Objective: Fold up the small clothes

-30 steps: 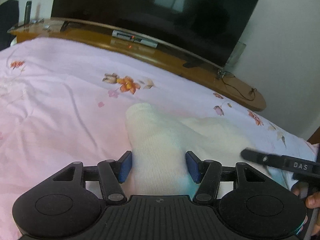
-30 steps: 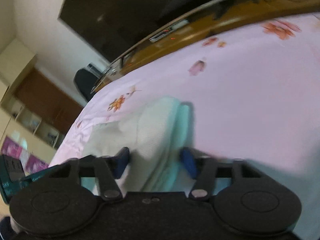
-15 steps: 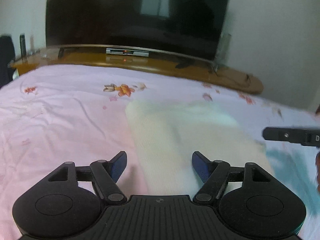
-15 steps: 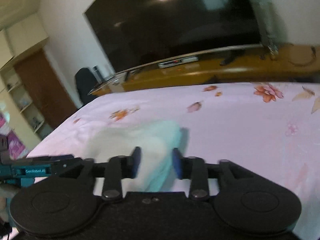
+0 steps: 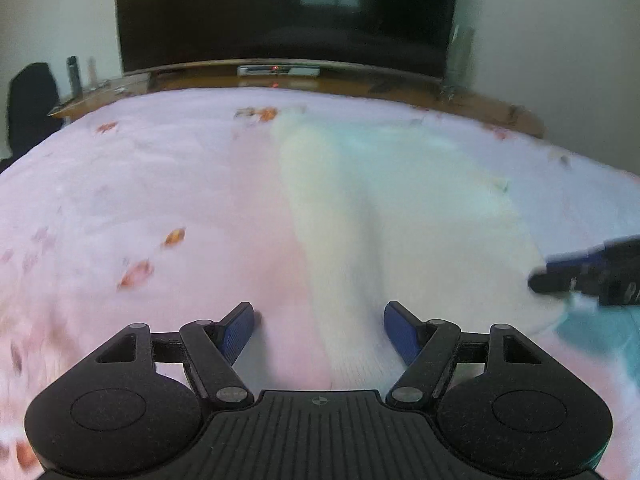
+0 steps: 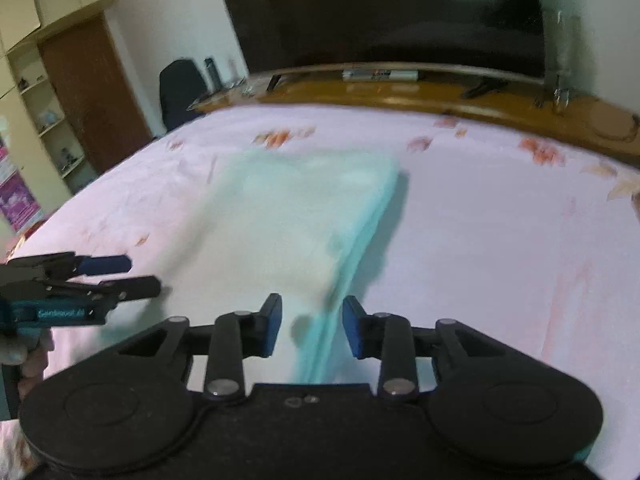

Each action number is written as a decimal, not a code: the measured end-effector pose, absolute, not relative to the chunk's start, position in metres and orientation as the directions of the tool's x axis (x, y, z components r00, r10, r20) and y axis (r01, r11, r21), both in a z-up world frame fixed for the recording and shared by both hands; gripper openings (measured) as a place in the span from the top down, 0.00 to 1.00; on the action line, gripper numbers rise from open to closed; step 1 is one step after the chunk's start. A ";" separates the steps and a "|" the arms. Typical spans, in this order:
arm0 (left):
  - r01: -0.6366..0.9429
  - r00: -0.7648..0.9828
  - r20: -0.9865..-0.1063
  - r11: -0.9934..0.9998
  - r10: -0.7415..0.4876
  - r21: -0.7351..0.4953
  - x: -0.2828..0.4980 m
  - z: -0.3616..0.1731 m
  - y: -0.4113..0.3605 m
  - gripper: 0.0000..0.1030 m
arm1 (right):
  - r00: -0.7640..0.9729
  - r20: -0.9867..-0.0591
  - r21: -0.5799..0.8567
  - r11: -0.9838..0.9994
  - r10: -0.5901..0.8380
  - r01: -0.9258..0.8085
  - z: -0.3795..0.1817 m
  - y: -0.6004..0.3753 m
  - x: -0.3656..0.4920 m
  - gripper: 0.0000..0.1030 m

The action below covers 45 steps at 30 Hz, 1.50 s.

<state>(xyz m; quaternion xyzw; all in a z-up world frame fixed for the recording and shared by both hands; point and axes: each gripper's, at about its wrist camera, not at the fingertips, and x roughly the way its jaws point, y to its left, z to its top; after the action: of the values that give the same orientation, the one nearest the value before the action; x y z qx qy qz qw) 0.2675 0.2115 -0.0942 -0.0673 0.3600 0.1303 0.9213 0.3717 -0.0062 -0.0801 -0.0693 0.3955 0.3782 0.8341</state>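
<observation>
Folded garment (image 5: 400, 216) on bedspread (image 5: 140, 200) — both grippers parted, empty.

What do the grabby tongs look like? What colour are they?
Both tongs are black plastic. The left tongs have two thin arms tipped with blue pads, silver rivets at the joints, round black discs either side and a ribbed plate in the middle. The right tongs look the same but with a smooth plate. Seen from the side, the left one has a teal body with small white lettering.
</observation>
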 end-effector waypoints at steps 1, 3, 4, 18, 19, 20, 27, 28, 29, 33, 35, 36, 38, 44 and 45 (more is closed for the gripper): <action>-0.308 0.692 -0.690 0.951 0.209 -0.021 0.266 -0.091 0.208 0.27 | 0.395 -0.747 0.159 0.721 0.535 -0.674 -0.089 -0.004 0.370 0.64; -0.327 0.674 -0.697 0.945 0.245 0.016 0.261 -0.078 0.198 0.26 | 0.408 -0.745 0.199 0.760 0.528 -0.619 -0.089 -0.008 0.367 0.62; -0.329 0.683 -0.682 0.944 0.261 0.032 0.254 -0.068 0.190 0.22 | 0.408 -0.753 0.206 0.774 0.516 -0.599 -0.083 -0.009 0.365 0.62; -0.292 0.808 -0.538 0.956 0.239 -0.013 0.099 0.038 0.117 0.00 | 0.583 -0.622 0.225 0.833 0.522 -0.505 0.034 -0.106 0.189 0.22; -0.301 0.806 -0.535 0.954 0.252 -0.003 0.091 0.040 0.114 0.00 | 0.592 -0.627 0.213 0.842 0.507 -0.496 0.037 -0.110 0.176 0.22; -0.306 0.806 -0.534 0.952 0.256 -0.004 0.084 0.041 0.113 0.00 | 0.598 -0.627 0.207 0.847 0.499 -0.490 0.039 -0.113 0.169 0.22; -0.280 0.824 -0.521 0.959 0.222 -0.034 0.045 0.057 0.095 0.00 | 0.693 -0.564 0.137 0.878 0.449 -0.458 0.069 -0.116 0.126 0.18; -0.279 0.827 -0.517 0.960 0.221 -0.037 0.040 0.059 0.093 0.00 | 0.703 -0.557 0.120 0.881 0.442 -0.458 0.071 -0.116 0.121 0.18; -0.279 0.830 -0.512 0.960 0.222 -0.036 0.037 0.060 0.091 0.00 | 0.706 -0.559 0.109 0.883 0.434 -0.456 0.073 -0.114 0.119 0.18; -0.287 0.833 -0.505 0.957 0.226 -0.046 0.031 0.063 0.088 0.00 | 0.707 -0.560 0.107 0.884 0.432 -0.456 0.074 -0.109 0.112 0.17; -0.292 0.833 -0.503 0.955 0.229 -0.049 0.032 0.064 0.088 0.00 | 0.709 -0.558 0.101 0.883 0.432 -0.458 0.073 -0.107 0.112 0.17; -0.294 0.833 -0.503 0.955 0.230 -0.050 0.032 0.064 0.087 0.00 | 0.708 -0.559 0.099 0.882 0.433 -0.461 0.073 -0.107 0.111 0.17; -0.292 0.834 -0.502 0.955 0.229 -0.049 0.033 0.065 0.086 0.00 | 0.708 -0.561 0.094 0.883 0.429 -0.460 0.073 -0.105 0.112 0.17; -0.288 0.838 -0.493 0.957 0.234 -0.036 0.037 0.068 0.083 0.00 | 0.714 -0.558 0.085 0.885 0.423 -0.458 0.074 -0.105 0.113 0.17; -0.287 0.838 -0.493 0.957 0.235 -0.032 0.038 0.069 0.082 0.00 | 0.713 -0.558 0.087 0.884 0.425 -0.459 0.074 -0.105 0.113 0.17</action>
<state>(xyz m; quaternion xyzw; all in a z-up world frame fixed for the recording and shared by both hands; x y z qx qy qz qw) 0.0377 0.0821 0.0693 -0.0526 0.2499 0.1364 0.9572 0.1128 -0.1052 0.0735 -0.0291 0.2941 0.2387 0.9250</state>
